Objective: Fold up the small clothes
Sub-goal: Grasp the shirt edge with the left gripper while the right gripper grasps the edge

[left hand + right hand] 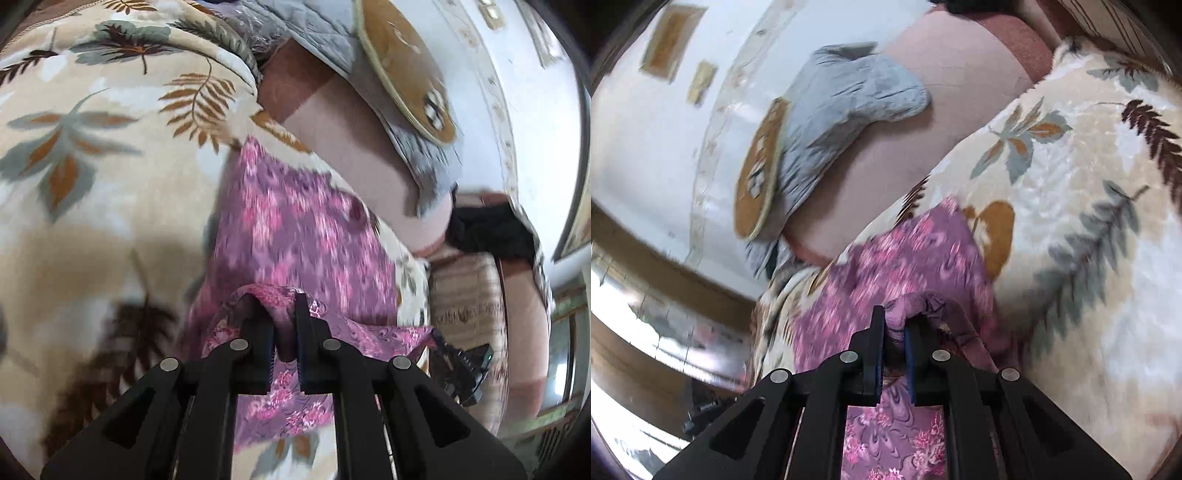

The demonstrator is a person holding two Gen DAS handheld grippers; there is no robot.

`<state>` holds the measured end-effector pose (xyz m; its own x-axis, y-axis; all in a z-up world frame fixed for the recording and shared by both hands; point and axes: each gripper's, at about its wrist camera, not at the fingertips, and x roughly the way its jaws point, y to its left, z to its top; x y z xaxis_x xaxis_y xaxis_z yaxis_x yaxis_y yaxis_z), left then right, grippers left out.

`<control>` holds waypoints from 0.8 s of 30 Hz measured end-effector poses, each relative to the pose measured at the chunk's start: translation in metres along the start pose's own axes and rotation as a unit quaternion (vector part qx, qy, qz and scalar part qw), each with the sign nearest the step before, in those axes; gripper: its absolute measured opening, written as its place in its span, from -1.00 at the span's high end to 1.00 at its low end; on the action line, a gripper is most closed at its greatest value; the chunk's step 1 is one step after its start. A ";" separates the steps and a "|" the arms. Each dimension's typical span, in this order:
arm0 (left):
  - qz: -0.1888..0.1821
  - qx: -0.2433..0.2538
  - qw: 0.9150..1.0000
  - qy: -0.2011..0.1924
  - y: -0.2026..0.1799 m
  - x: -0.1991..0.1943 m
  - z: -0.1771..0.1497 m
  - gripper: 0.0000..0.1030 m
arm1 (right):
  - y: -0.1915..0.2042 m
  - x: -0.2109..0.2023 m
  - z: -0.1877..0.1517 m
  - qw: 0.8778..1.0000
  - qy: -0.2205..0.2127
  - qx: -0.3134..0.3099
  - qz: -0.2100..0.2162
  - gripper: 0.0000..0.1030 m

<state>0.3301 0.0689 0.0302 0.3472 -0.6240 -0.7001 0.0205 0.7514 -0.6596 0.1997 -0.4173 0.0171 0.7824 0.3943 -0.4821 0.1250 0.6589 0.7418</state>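
Tongs [282,325] [894,332] — purple floral cloth [295,236] between

The cloth [295,236] is purple with pink flowers. The blanket [110,147] is cream with brown, orange and grey leaves. The pillow [846,99] is grey. The round cushion [759,170] is brown with a pale edge. The sheet [923,122] is pink. Both grippers [284,314] [894,325] are black.

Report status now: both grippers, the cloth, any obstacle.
Left gripper and right gripper each shut on purple floral cloth. Cloth trails onto cream leaf-print blanket. No obstacle visible.
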 end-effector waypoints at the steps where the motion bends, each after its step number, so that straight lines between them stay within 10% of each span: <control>1: -0.002 -0.006 1.000 -0.001 0.000 0.007 0.012 0.87 | -0.005 0.008 0.007 1.000 -0.001 0.011 0.000 0.83; 13: 0.077 -0.056 0.995 0.007 0.016 0.089 0.107 0.84 | -0.035 0.096 0.074 0.993 -0.006 0.121 -0.002 0.73; 19: 0.027 -0.091 0.995 -0.022 0.038 0.062 0.128 -0.15 | -0.049 0.093 0.081 0.984 -0.028 0.176 0.030 0.63; 24: 0.071 -0.024 0.997 0.004 0.038 0.061 0.115 -0.21 | -0.057 0.064 0.071 0.976 -0.105 0.183 0.059 0.19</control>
<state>0.4602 0.0841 -0.0060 0.3368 -0.5130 -0.7896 -0.0727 0.8218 -0.5650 0.2860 -0.4752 -0.0235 0.9076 0.2883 -0.3053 0.2058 0.3283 0.9219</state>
